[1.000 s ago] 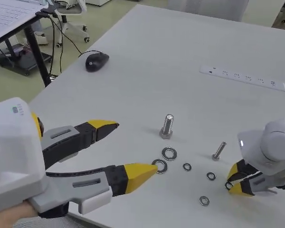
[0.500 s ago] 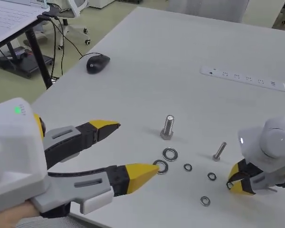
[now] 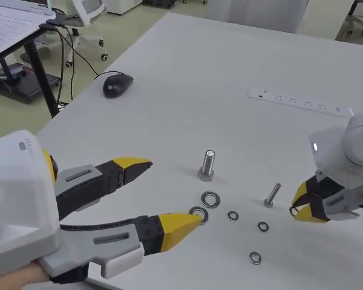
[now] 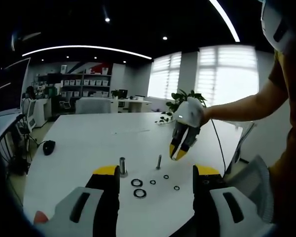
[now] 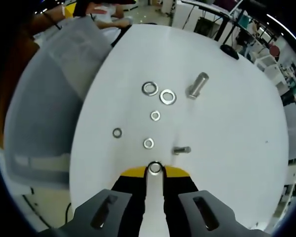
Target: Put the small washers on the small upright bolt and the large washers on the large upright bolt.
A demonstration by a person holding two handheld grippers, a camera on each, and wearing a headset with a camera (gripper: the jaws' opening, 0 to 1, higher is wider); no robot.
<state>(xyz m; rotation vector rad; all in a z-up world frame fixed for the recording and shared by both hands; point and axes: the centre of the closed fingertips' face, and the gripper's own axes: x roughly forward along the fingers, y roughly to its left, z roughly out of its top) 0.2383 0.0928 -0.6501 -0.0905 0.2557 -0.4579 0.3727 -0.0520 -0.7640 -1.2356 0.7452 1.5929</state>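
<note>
Two large flat steel washers, three small steel washers loose; yellow-tipped right gripper pinches a fourth small ring, left gripper spread wide.

Quick count: two upright bolts, the large bolt and the small bolt to its right. Six washers total. Two large washers lie just in front of the large bolt, three small washers are scattered front-right of it, and a fourth small washer is pinched in the right gripper. Two grippers counting the left gripper. One mouse and one power strip, well behind the large bolt.
</note>
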